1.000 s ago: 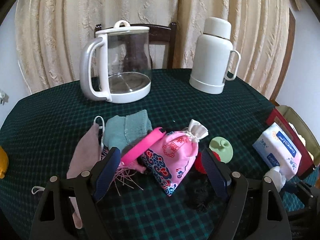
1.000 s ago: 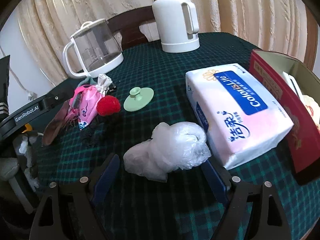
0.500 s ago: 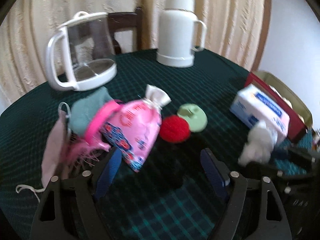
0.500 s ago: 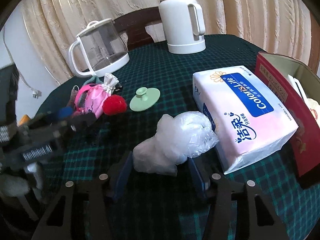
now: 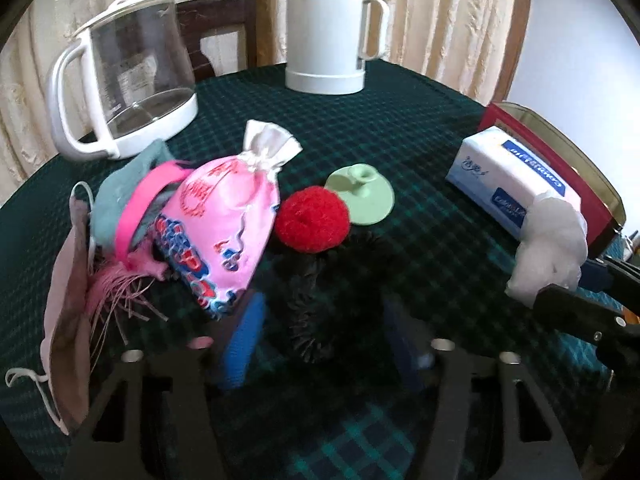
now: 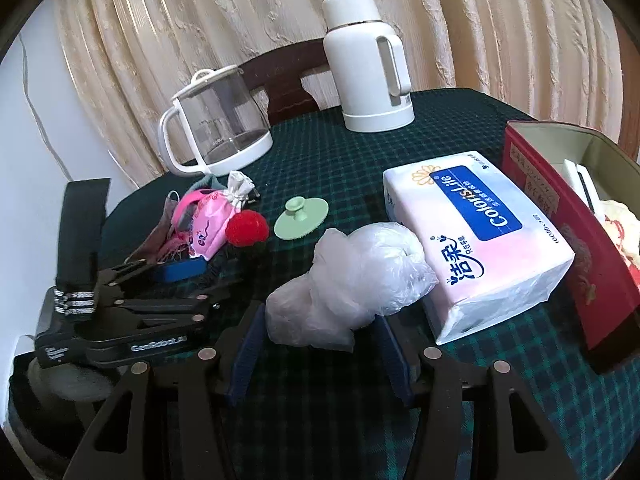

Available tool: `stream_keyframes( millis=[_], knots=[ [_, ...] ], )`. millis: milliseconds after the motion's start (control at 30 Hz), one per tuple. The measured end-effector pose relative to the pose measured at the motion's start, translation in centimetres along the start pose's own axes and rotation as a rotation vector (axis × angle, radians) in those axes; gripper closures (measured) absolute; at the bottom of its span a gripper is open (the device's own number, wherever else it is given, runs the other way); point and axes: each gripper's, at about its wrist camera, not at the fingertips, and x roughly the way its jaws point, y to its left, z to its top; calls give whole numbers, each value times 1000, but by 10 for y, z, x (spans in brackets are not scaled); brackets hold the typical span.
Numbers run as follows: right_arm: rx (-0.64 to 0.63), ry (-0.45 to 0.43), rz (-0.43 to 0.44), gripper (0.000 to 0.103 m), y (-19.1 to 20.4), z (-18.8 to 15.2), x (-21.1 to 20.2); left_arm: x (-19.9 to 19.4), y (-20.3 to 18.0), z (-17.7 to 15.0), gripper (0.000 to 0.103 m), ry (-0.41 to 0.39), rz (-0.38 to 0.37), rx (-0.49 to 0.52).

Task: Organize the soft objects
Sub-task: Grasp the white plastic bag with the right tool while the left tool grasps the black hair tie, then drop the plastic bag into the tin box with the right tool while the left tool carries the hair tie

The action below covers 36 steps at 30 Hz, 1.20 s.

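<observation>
A crumpled, filmy white plastic bag [image 6: 352, 280] lies on the dark green plaid counter [image 6: 328, 420], clamped at its near end between the blue pads of the right tool [image 6: 320, 354]. Just beside it to the right lies a glossy rectangular tissue pack [image 6: 472, 236], and past that a red tin [image 6: 560, 220] holding pale items. The left tool [image 5: 324, 344] straddles a black bristly tuft [image 5: 320, 292], jaws parted. Ahead of it lie a fuzzy red pompom [image 5: 312, 218] and a satiny pink drawstring pouch [image 5: 224, 220].
</observation>
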Motion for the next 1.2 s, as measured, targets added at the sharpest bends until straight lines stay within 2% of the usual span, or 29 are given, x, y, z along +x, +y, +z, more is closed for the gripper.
stream_keyframes(
  millis=[67,167,200,433,733,1200],
  knots=[
    [-2,-9,8,45,0,0,-3,1,-3,1,67,-6,-12,10],
    [-10,-33,7,45,0,1,-8,1,-7,2,87,-10,-29,25],
    [-11,-40,7,45,0,1,-10,1,-8,3,90,-12,-39,23],
    [4,-100,-2,45,-8,5,-24,-6,-13,0,92,-23,-71,19],
    [51,-189,-42,45,-28,12,-50,-37,-29,4,92,-85,-90,32],
    [209,-305,-261,45,-110,12,-97,-51,-71,25,92,-133,-144,94]
  ],
)
